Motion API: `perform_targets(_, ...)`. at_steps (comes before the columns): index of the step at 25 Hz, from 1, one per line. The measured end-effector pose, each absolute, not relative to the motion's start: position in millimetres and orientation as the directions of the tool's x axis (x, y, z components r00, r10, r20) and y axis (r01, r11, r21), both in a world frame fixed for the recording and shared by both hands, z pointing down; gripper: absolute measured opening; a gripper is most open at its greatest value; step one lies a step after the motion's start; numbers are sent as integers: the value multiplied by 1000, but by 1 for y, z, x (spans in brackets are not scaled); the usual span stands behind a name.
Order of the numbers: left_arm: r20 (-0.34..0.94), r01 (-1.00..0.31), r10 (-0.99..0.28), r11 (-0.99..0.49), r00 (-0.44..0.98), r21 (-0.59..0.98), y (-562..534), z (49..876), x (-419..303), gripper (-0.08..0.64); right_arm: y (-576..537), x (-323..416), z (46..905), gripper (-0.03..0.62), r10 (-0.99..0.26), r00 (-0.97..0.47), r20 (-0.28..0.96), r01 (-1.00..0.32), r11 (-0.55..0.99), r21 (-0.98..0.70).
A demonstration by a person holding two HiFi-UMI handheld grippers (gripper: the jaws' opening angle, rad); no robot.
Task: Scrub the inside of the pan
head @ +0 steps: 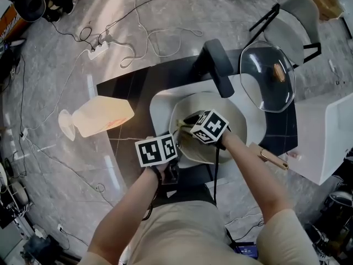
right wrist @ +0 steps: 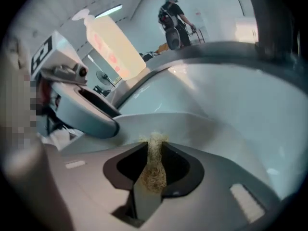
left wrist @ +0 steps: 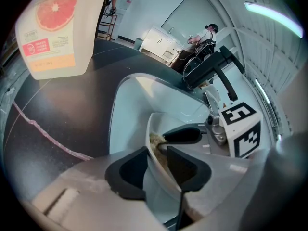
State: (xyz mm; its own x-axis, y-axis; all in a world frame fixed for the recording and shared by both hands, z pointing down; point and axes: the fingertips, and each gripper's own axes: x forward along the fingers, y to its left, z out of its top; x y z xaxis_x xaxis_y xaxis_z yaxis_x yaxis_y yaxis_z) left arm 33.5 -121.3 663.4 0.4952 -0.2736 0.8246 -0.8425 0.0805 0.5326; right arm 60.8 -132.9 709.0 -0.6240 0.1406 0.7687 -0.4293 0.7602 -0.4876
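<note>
A white pan (head: 234,116) lies tilted in the sink (head: 160,106). My left gripper (head: 176,138) is shut on the pan's near rim; in the left gripper view that rim (left wrist: 155,177) runs between the two dark jaws of the left gripper (left wrist: 156,170). My right gripper (head: 186,123) reaches into the pan, shut on a tan fibrous scrubber (head: 180,125). In the right gripper view the scrubber (right wrist: 153,172) sticks out between the jaws of the right gripper (right wrist: 153,160) over the pan's white inside (right wrist: 202,124). The left gripper view shows the scrubber (left wrist: 155,139) against the pan's inner wall.
A soap bottle (head: 102,116) with a grapefruit label lies on the dark counter left of the sink. The black faucet (head: 218,65) stands behind the pan. A glass lid (head: 267,76) rests at the back right, a white cabinet (head: 331,131) at the far right. Cables trail over the floor.
</note>
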Motion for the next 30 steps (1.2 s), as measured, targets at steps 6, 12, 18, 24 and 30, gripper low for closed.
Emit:
perform_targets(6, 827, -847, -276, 72, 490, 526, -120, 664, 33, 124, -180, 83, 735, 95, -182, -510, 841, -428, 901, -65)
perform_targets(12, 833, -858, -286, 63, 473, 509, -121, 664, 32, 124, -210, 147, 756, 95, -316, -282, 906, -581, 808, 101)
perform_targets(18, 827, -851, -287, 68, 483, 521, -121, 664, 34, 124, -183, 203, 761, 92, -123, -40, 992, -518, 851, 85)
perform_targets(24, 823, -852, -297, 57, 484, 521, -122, 662, 33, 124, -124, 232, 749, 84, 160, 111, 981, -457, 885, -92)
perform_targets(30, 813, -846, -308, 45, 494, 531, -123, 659, 35, 124, -76, 228, 712, 84, 371, 91, 924, -445, 845, -295)
